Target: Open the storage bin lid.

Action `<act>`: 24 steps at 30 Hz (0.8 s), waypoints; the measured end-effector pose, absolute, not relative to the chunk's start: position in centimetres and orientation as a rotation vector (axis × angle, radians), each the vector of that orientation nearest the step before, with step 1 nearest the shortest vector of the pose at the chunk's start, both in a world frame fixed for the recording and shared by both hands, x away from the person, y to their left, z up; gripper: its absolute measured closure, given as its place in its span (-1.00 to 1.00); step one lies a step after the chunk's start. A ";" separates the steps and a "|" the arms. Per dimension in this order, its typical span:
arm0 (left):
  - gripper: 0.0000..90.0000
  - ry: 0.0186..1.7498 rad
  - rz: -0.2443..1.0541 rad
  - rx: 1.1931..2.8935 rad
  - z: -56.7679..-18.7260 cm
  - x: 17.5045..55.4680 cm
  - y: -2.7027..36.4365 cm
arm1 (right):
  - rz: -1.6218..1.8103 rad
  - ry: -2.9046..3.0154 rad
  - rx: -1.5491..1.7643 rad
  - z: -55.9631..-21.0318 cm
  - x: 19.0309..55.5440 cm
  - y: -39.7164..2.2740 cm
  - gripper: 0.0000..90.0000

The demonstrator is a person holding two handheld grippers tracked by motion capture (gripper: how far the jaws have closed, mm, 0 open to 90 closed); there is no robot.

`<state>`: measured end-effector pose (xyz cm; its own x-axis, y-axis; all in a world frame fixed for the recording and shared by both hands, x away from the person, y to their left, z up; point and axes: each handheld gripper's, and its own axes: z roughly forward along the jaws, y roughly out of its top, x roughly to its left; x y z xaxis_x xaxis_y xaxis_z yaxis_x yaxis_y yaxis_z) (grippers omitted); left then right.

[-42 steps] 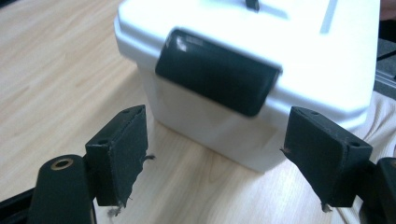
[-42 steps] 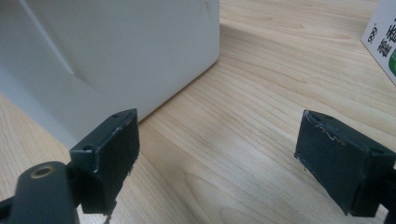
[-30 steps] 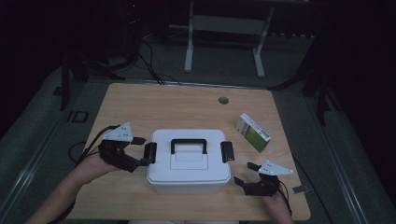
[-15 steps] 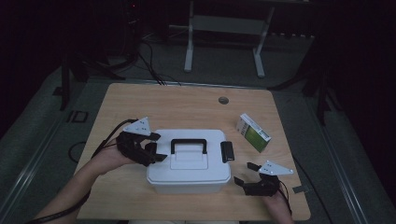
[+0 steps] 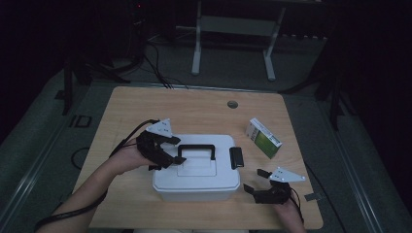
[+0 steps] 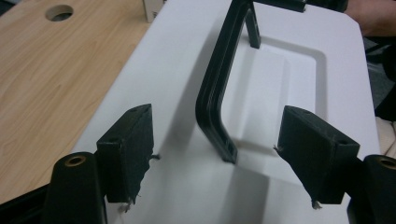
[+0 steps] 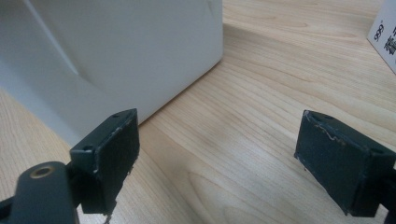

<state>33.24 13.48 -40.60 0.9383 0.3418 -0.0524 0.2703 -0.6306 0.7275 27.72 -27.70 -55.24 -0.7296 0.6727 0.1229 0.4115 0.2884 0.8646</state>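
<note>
A white plastic box [image 5: 197, 182] with a black carry handle [image 5: 197, 149] stands in the middle of the wooden table [image 5: 194, 109]. My left gripper [image 5: 176, 150] hovers over the lid's left end. In the left gripper view the handle [image 6: 219, 93] stands upright between the jaws of the left gripper [image 6: 217, 121]. The jaws have just been closing, but the pads [image 6: 135, 140] stay clear of the handle, so the gripper is open. My right gripper [image 5: 255, 180] rests low by the box's front right corner, open over bare wood [image 7: 217, 126].
A green and white carton [image 5: 263, 138] lies to the right of the box, and its edge shows in the right gripper view [image 7: 385, 32]. A black latch [image 5: 236, 158] sits on the box's right end. A round cable hole [image 5: 232, 104] is at the table's back.
My left gripper has moved right from beside the box's left end onto the lid, and its jaws now straddle the handle. The right gripper has kept still.
</note>
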 end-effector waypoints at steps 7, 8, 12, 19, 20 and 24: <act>-0.21 0.426 0.104 2.318 -40.7 33.9 12.2 | 1.420 2.298 0.992 -55.2 27.7 -27.7 -0.70; -0.15 0.426 0.104 2.318 -40.7 33.9 12.2 | 1.420 2.298 0.992 -55.2 27.7 -27.7 -0.70; 0.02 0.417 0.087 2.327 -40.8 34.2 11.8 | 1.421 2.301 0.990 -55.3 27.7 -27.7 -0.70; 0.34 0.382 0.079 2.348 -40.6 34.4 10.9 | 1.422 2.302 0.987 -55.3 27.7 -27.8 -0.70; 0.39 0.382 0.079 2.348 -40.6 34.4 10.9 | 1.422 2.302 0.987 -55.3 27.7 -27.8 -0.70; 0.49 0.352 0.057 2.360 -40.5 34.3 10.5 | 1.420 2.303 0.987 -55.3 27.7 -27.8 -0.70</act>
<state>34.30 10.51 -40.48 0.9614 0.2686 -0.0600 0.2356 -0.6906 0.6837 27.74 -27.76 -55.29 -0.7352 0.6661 0.1255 0.4114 0.2914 0.8636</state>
